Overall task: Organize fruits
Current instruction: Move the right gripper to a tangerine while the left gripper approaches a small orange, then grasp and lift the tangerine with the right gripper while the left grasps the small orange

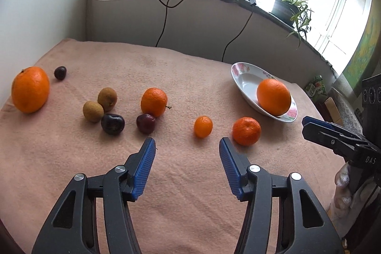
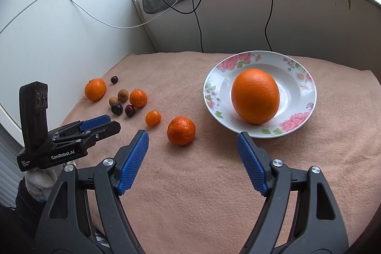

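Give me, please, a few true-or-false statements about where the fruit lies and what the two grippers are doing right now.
1. One large orange lies in the flowered plate. True.
2. The left gripper is clamped on the small mandarin. False: its jaws are apart and empty, and the mandarin lies on the cloth beyond its tips.
3. The right gripper holds nothing. True.
4. A dark cherry lies by itself beside the big orange at the far left. True.
5. The plate is full of tangerines. False: it holds only the one orange; the tangerine lies on the cloth beside it.
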Tool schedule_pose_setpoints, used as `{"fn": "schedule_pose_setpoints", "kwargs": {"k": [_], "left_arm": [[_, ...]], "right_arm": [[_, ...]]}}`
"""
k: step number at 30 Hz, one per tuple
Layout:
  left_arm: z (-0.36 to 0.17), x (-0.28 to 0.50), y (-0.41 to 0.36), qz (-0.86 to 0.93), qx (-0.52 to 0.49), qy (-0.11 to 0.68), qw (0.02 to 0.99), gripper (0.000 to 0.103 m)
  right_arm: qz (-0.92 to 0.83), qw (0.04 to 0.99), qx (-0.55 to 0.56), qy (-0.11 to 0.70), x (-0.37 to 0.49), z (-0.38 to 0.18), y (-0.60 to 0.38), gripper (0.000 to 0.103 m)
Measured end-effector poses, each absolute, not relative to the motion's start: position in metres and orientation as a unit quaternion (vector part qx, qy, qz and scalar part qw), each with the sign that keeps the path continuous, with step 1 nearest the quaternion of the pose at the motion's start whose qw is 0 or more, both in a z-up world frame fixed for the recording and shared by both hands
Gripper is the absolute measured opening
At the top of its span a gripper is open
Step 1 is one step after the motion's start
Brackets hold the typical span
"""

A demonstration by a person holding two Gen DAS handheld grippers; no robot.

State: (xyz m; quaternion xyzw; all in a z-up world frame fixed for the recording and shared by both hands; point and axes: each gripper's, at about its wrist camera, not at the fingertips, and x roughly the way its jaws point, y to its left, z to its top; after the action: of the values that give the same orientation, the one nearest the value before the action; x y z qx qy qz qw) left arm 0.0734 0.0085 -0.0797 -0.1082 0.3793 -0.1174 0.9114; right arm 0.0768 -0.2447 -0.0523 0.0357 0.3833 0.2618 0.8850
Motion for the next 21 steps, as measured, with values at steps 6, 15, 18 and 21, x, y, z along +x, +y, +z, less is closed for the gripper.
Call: {"fn": "schedule_pose_setpoints", "kwargs": {"k": [6, 15, 18, 21], "left_arm": [[-0.084, 0.080, 0.000, -0.138, -0.095, 0.387, 0.907, 0.042], [-0.089, 0.099, -0.010, -0.150, -0.073, 0.399, 0.902, 0.033], [-0.093, 0.104, -0.011, -0.152, -0.075, 0.405, 0.898, 0.033], [-0.094, 0.106, -0.015, -0.153, -0.068, 0.407, 0.898, 0.030]], "right_arm": [[0.267, 0.879, 0.023, 0.394, 0.080, -0.064, -0.230, 0.071], [0.270, 0.874, -0.005, 0.403, 0.091, -0.076, -0.210, 0.055], [0.270, 0.873, -0.014, 0.405, 0.094, -0.078, -0.204, 0.054], [0.266, 0.874, -0.028, 0.406, 0.097, -0.081, -0.197, 0.053]]}}
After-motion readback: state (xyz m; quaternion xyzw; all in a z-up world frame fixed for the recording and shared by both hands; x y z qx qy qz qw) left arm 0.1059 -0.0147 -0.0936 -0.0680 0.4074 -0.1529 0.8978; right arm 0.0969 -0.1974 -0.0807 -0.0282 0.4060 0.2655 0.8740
